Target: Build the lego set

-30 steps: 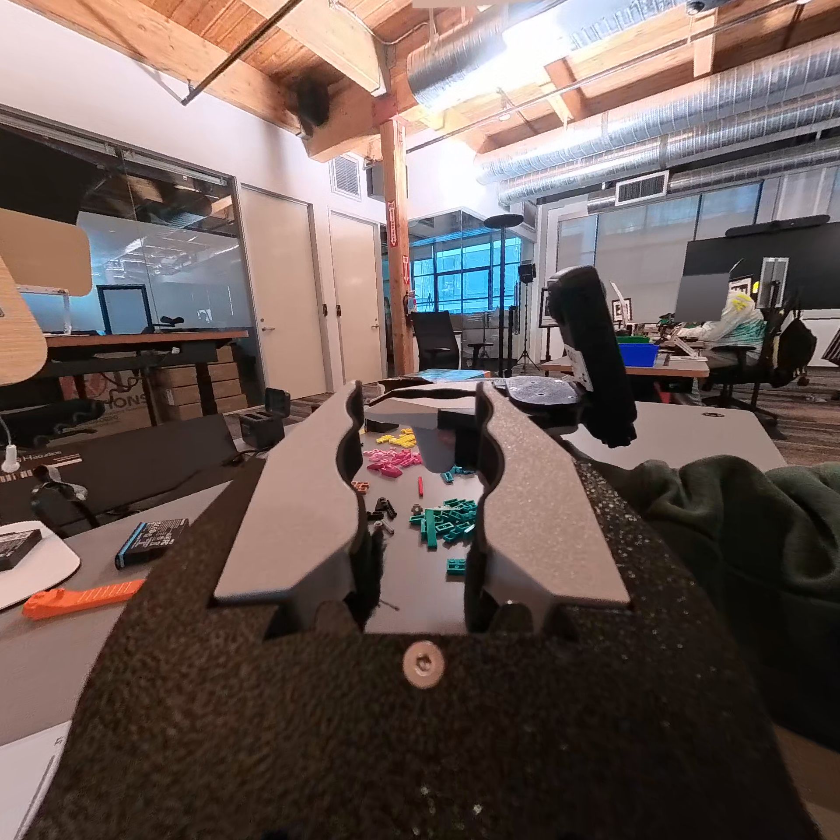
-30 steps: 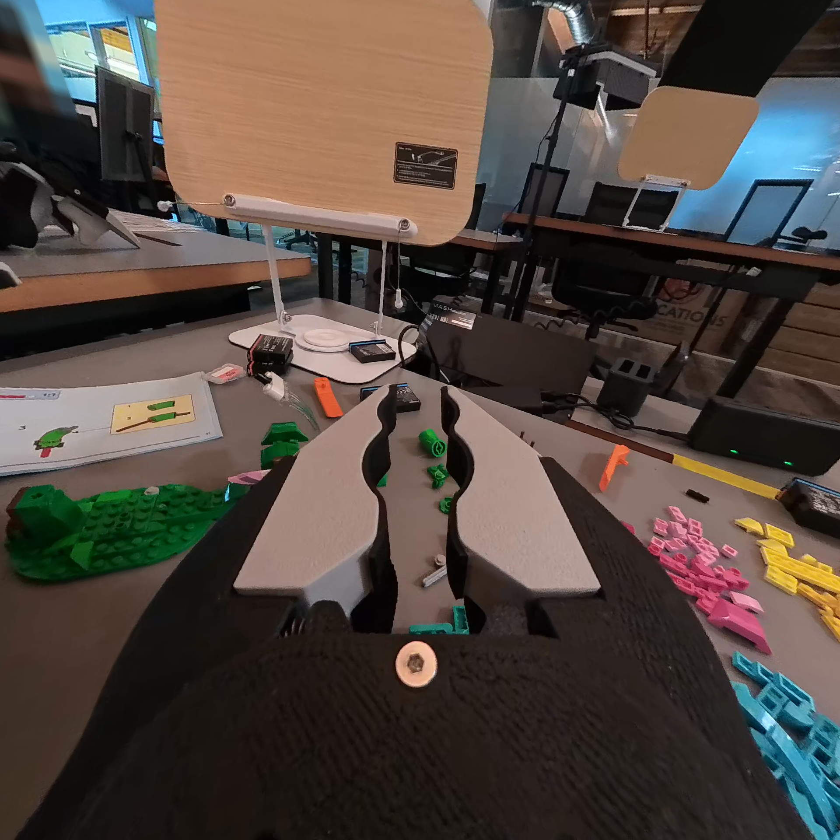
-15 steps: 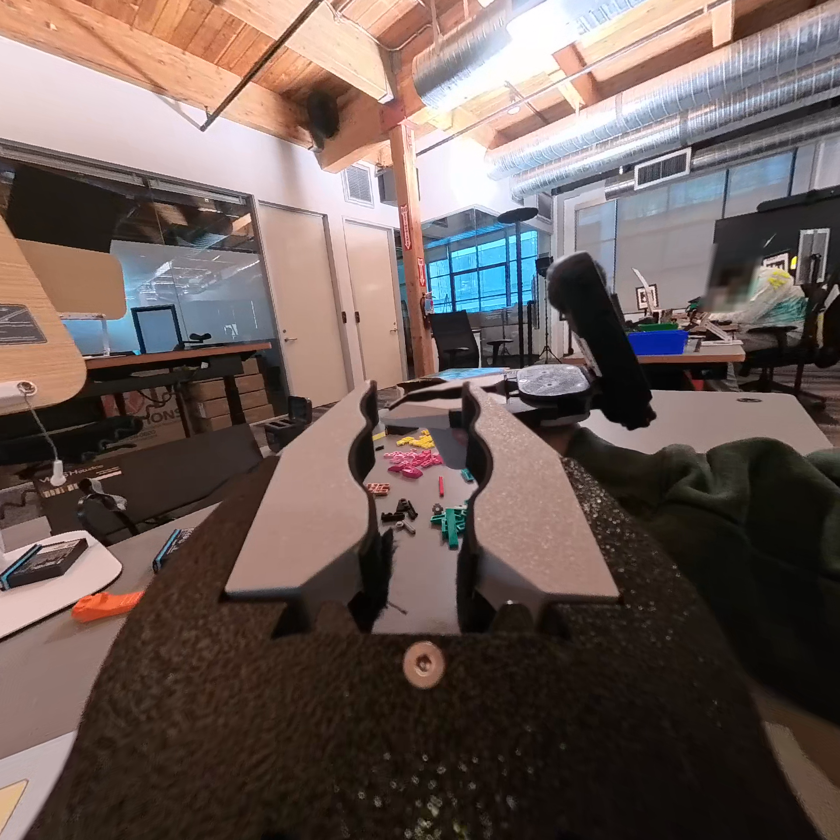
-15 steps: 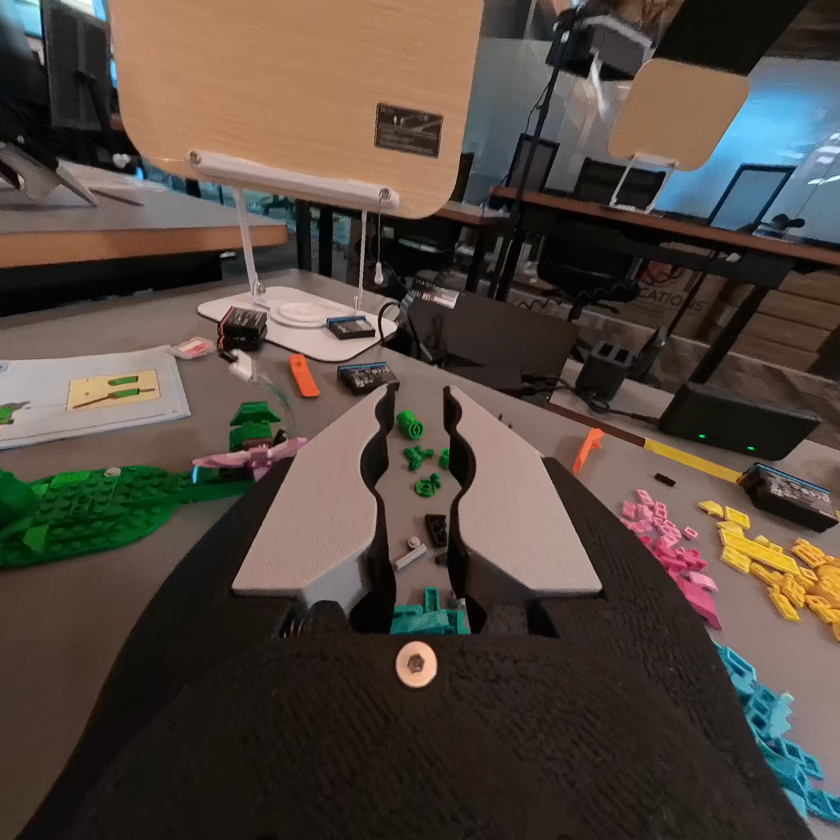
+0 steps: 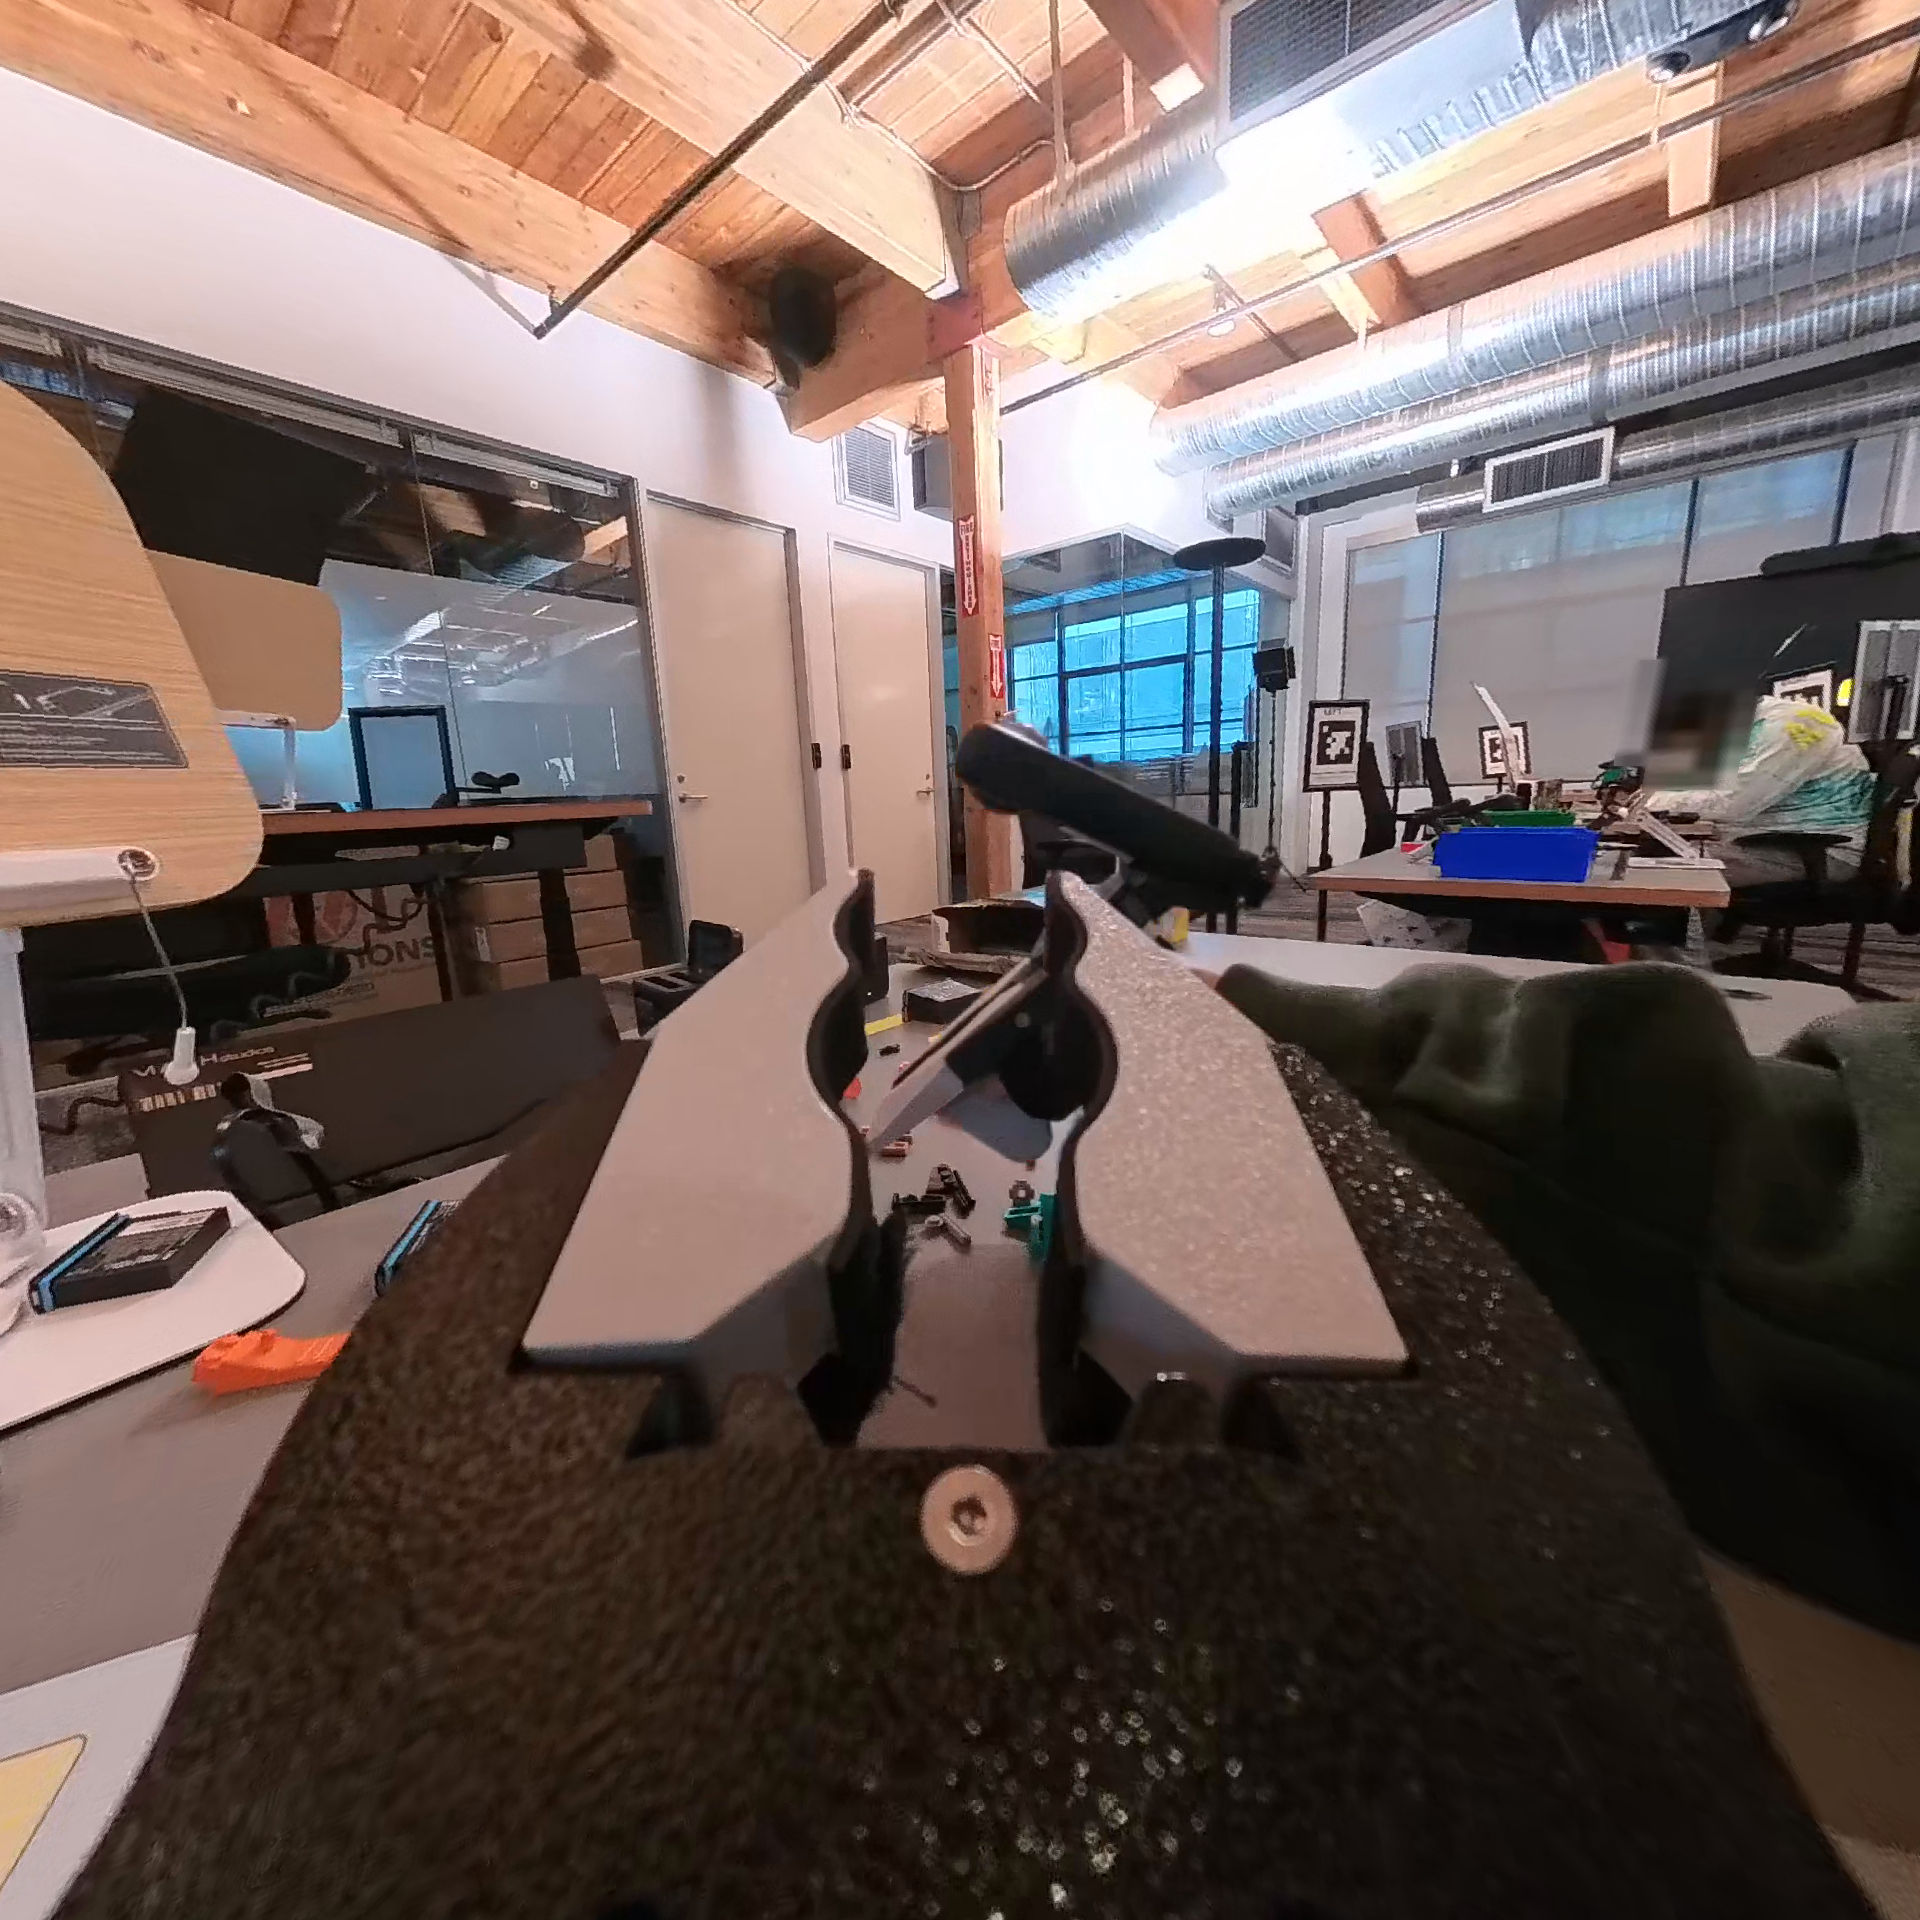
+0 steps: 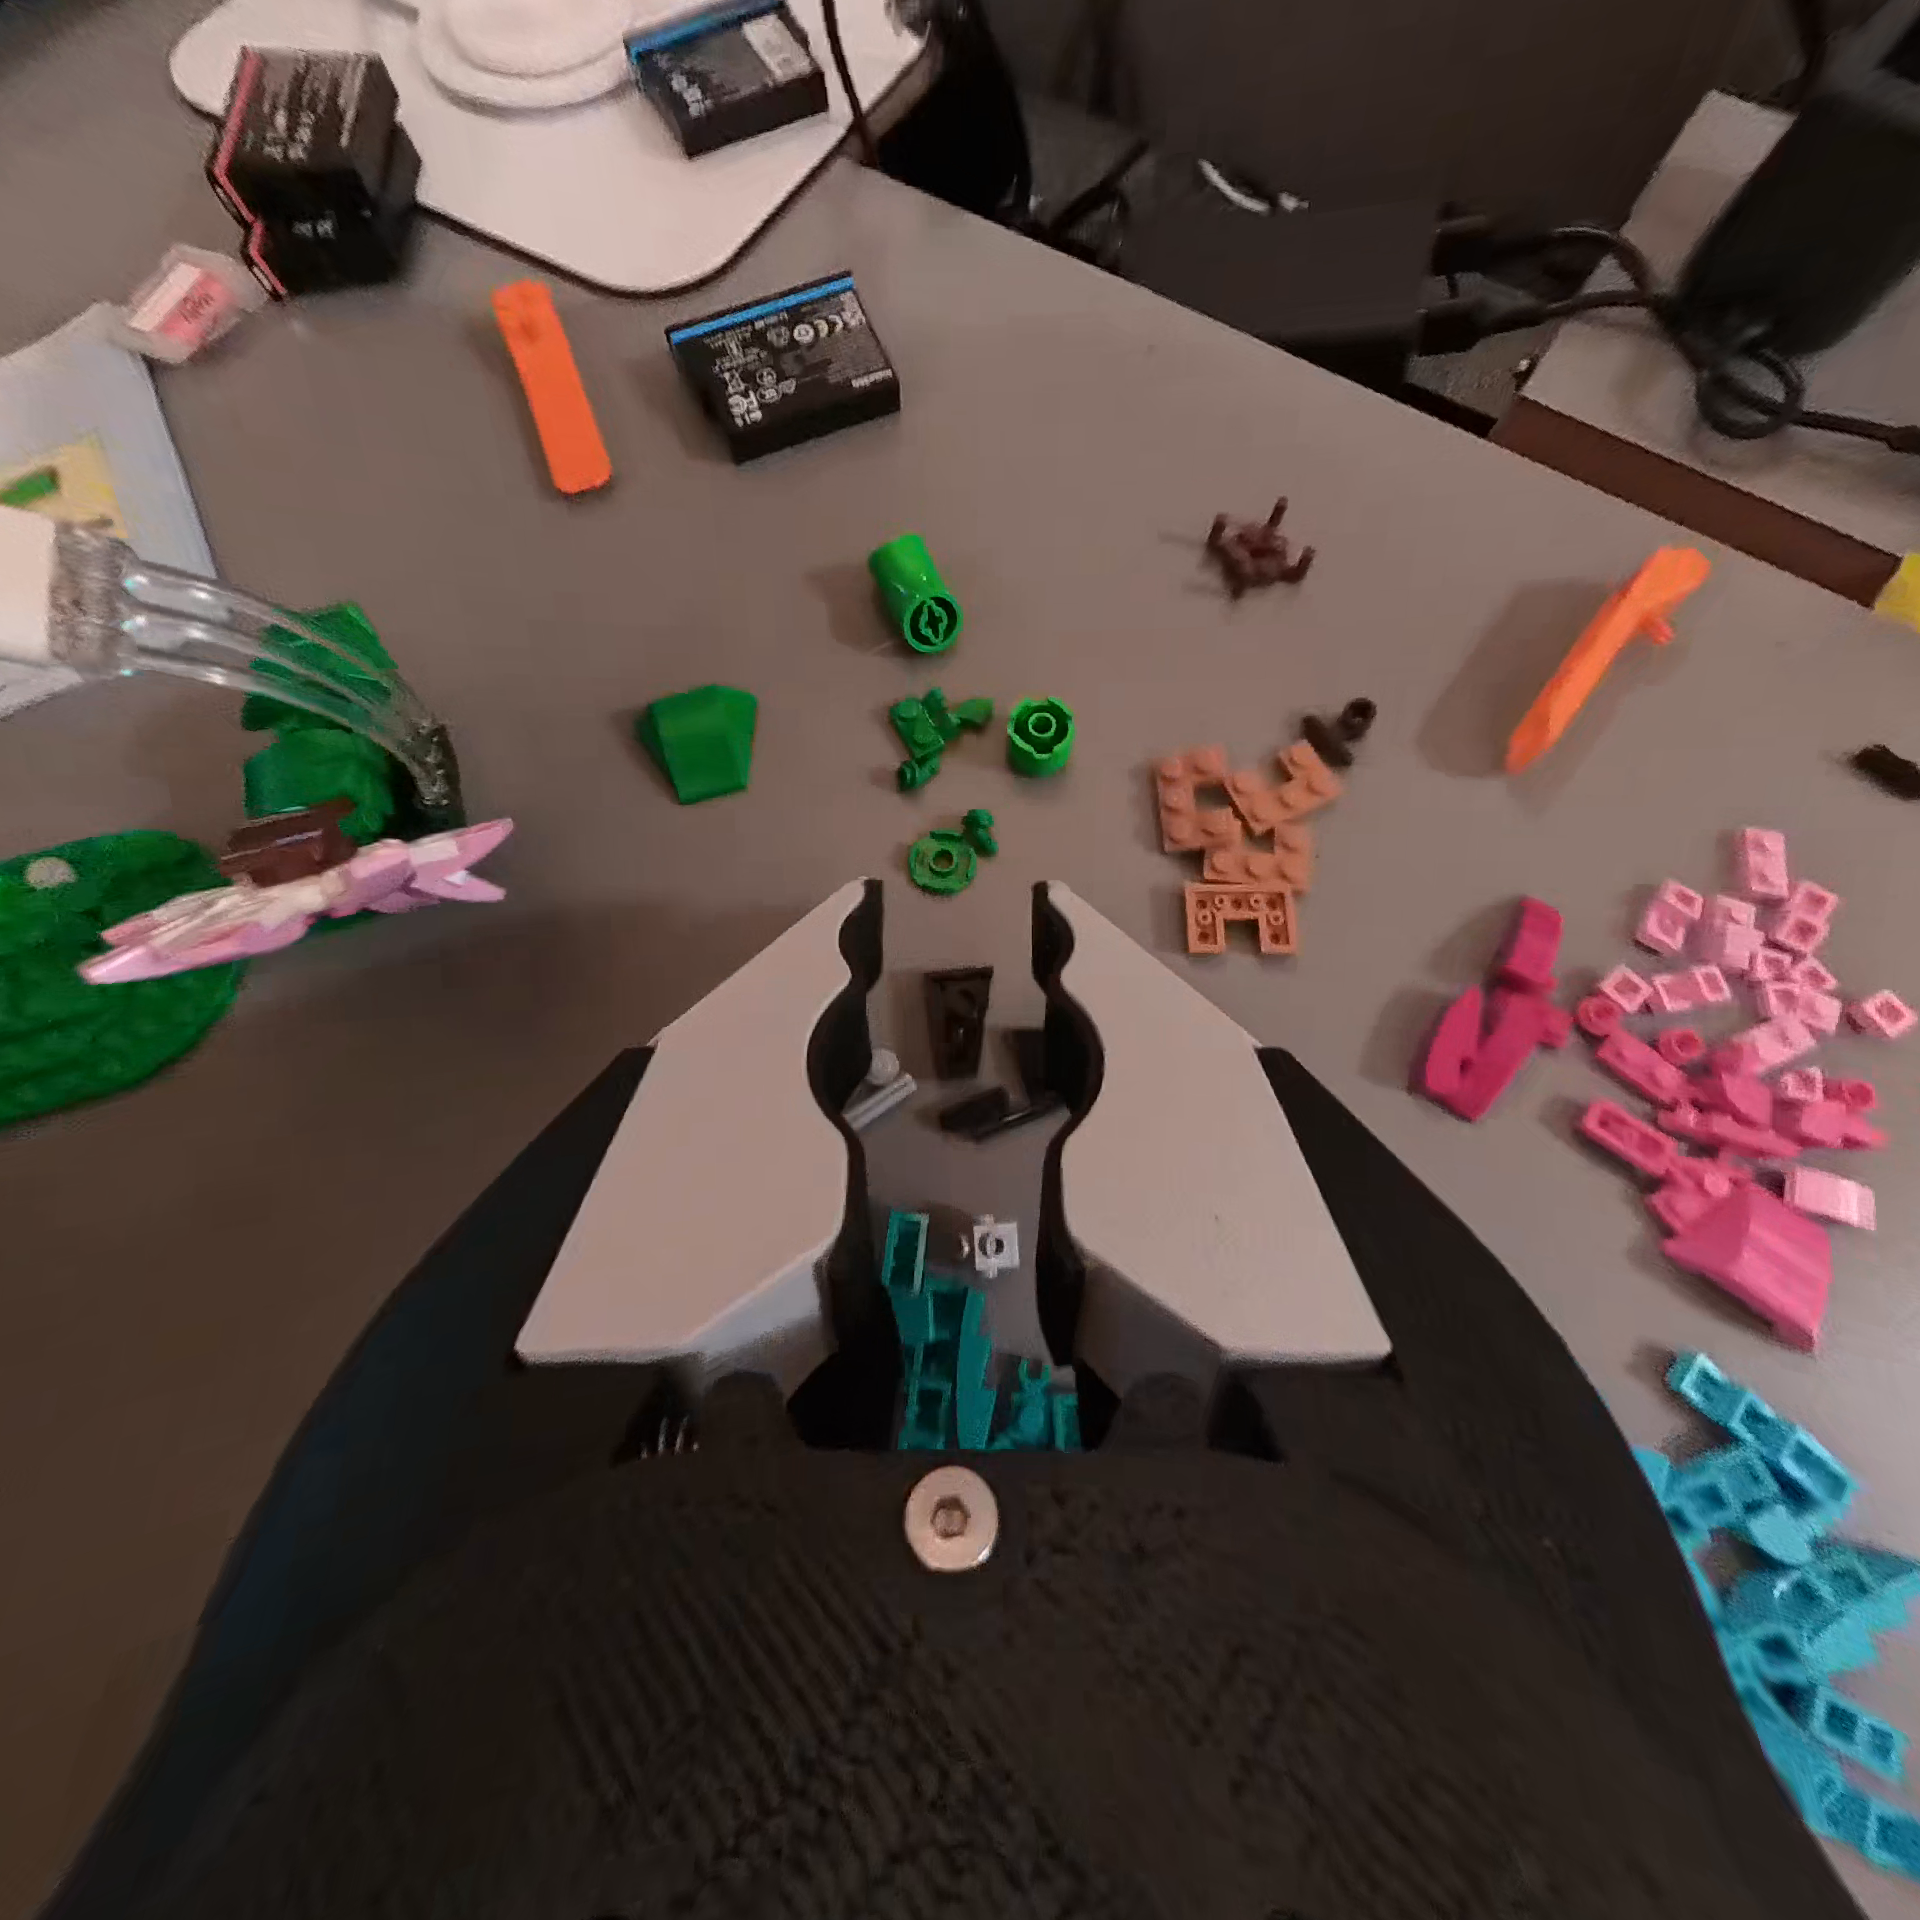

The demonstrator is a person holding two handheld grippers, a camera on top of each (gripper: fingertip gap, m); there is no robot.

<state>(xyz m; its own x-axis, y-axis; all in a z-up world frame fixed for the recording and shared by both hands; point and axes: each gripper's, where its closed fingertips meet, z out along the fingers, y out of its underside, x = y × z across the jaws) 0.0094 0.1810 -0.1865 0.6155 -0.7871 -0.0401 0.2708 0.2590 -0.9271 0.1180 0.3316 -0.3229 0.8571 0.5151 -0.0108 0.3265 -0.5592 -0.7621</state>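
Observation:
My right gripper (image 6: 956,894) is open and empty, tilted down over the grey table (image 6: 436,1122). Small black pieces (image 6: 961,1018), a grey piece (image 6: 992,1242) and teal pieces (image 6: 935,1340) lie on the table between its fingers. Green pieces (image 6: 940,862) and a green cylinder (image 6: 914,597) lie just ahead. A green base build (image 6: 83,966) with a pink flower (image 6: 312,894) stands at the left. My left gripper (image 5: 958,894) is open and empty, held level above the table. The right gripper's fingers (image 5: 935,1086) show beyond it, pointing down.
Tan plates (image 6: 1236,831), pink and magenta pieces (image 6: 1745,1039) and a teal pile (image 6: 1787,1558) lie at the right. Two orange separators (image 6: 551,384) (image 6: 1600,655), a black battery (image 6: 790,364) and the instruction booklet (image 6: 62,468) lie farther off. A green sleeve (image 5: 1610,1195) is at the right. About 25 cm separates my left fingertips from my right. The green cylinder (image 6: 914,597) is about 9 cm from my right fingertips and 25 cm from my left.
My right gripper has tipped down from a level view to look straight onto the table, over the black and teal pieces. My left gripper's view has swung a little to the left.

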